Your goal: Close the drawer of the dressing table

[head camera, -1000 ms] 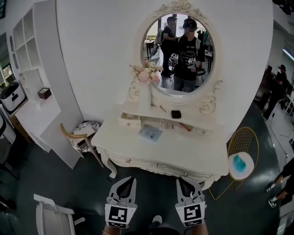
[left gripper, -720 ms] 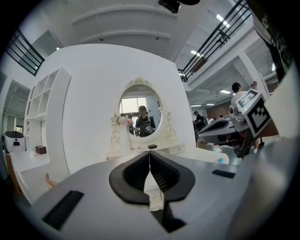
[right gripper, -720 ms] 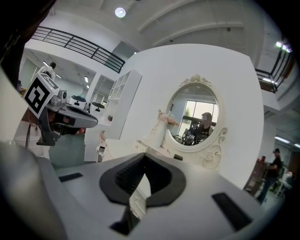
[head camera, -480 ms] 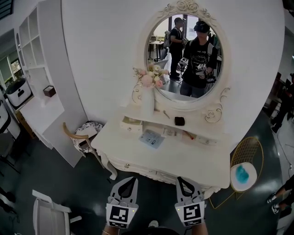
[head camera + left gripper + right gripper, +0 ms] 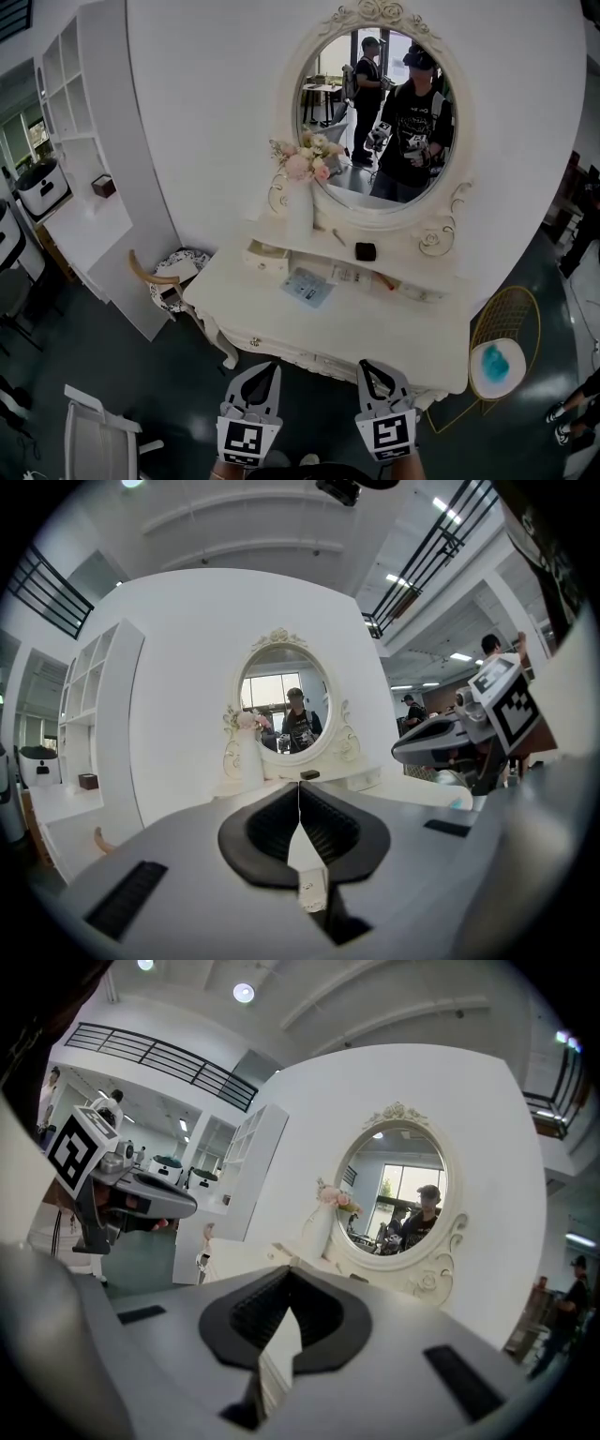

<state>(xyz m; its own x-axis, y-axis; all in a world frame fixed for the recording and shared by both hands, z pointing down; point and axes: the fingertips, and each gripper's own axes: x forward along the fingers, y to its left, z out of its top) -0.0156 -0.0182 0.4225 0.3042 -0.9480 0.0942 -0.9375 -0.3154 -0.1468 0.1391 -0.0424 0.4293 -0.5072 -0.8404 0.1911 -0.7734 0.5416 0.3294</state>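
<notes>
The white dressing table (image 5: 375,328) stands under an oval mirror (image 5: 380,112) against the wall. On its raised shelf, at the left, a small drawer (image 5: 265,253) stands pulled out. My left gripper (image 5: 267,367) and right gripper (image 5: 368,366) hover side by side just short of the table's front edge, both shut and empty. In the left gripper view the jaws of the left gripper (image 5: 299,785) meet, pointing at the table, and the right gripper (image 5: 469,728) shows beside it. The right gripper view shows the right gripper (image 5: 289,1267) shut too.
A vase of pink flowers (image 5: 302,187), a black box (image 5: 366,251) and a leaflet (image 5: 307,286) are on the table. A gold wire stool (image 5: 494,361) stands at the right. At the left are a wooden chair (image 5: 159,281), shelving (image 5: 75,141) and a white chair (image 5: 94,436).
The table has come closer to both grippers and sits lower in the head view. The grippers stay shut and side by side.
</notes>
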